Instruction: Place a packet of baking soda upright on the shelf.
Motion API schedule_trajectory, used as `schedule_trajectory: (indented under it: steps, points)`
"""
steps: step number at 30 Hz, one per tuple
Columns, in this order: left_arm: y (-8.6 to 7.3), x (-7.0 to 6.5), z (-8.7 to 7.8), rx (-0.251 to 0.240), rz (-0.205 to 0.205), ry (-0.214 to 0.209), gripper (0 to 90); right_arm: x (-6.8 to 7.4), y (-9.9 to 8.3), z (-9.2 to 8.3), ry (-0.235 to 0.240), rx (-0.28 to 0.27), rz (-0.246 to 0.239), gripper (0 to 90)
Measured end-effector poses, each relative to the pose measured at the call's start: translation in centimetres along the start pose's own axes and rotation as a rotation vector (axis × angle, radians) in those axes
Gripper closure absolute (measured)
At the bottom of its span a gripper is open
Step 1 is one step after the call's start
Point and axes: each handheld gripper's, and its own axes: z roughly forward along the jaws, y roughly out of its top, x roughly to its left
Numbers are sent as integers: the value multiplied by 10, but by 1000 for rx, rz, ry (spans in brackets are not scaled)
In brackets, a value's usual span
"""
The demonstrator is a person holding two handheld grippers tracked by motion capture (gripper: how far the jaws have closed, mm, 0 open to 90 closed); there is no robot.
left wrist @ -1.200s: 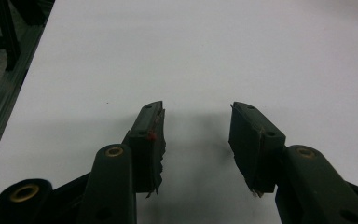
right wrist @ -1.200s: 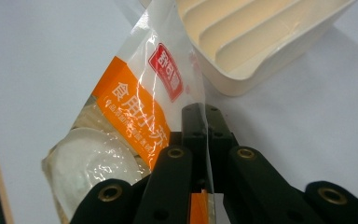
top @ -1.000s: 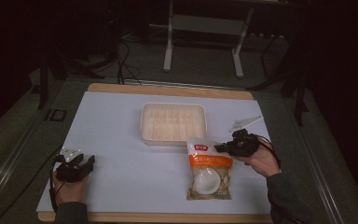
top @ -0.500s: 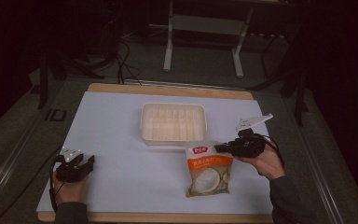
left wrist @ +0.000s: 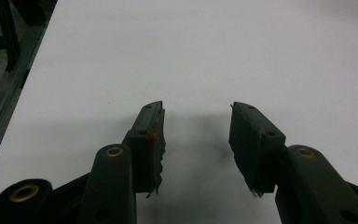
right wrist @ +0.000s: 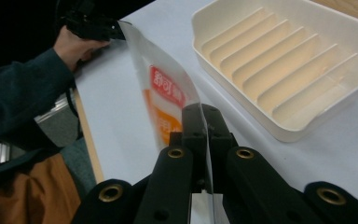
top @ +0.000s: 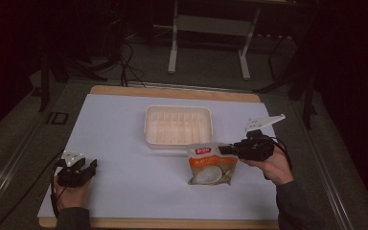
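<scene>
High view: the right gripper (top: pixel 226 149) is clamped on the top edge of an orange and white snack pouch (top: pixel 211 166), which hangs from it with its bottom end down near the table's (top: pixel 124 124) front right part, just in front of the cream ribbed tray (top: pixel 178 126). The tray sits at the table's middle, toward the far edge. The right gripper view shows the two black jaws pressed together with the pouch's clear top seam pinched between them; the pouch's printed face runs away from the jaws, and the tray lies just beside it. The left gripper (top: pixel 85 166) rests low at the table's front left corner, well apart from the pouch and the tray. In the left gripper view its jaws stand apart over bare white table, with nothing between them.
</scene>
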Motion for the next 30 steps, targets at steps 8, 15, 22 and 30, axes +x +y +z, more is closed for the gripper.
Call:
schedule_trajectory:
  steps: [8,15,22,30]
  points:
    - [0,0,0,-2,0,0,551,-2,2,-1,57,-79,55,900]
    - [0,0,0,-2,-1,0,551,0,7,-5,35,-117,82,900]
    - [0,1,-1,-4,-4,1,551,2,8,-8,38,-174,105,900]
    - [0,1,-1,-6,-4,2,549,11,17,-9,19,-224,99,900]
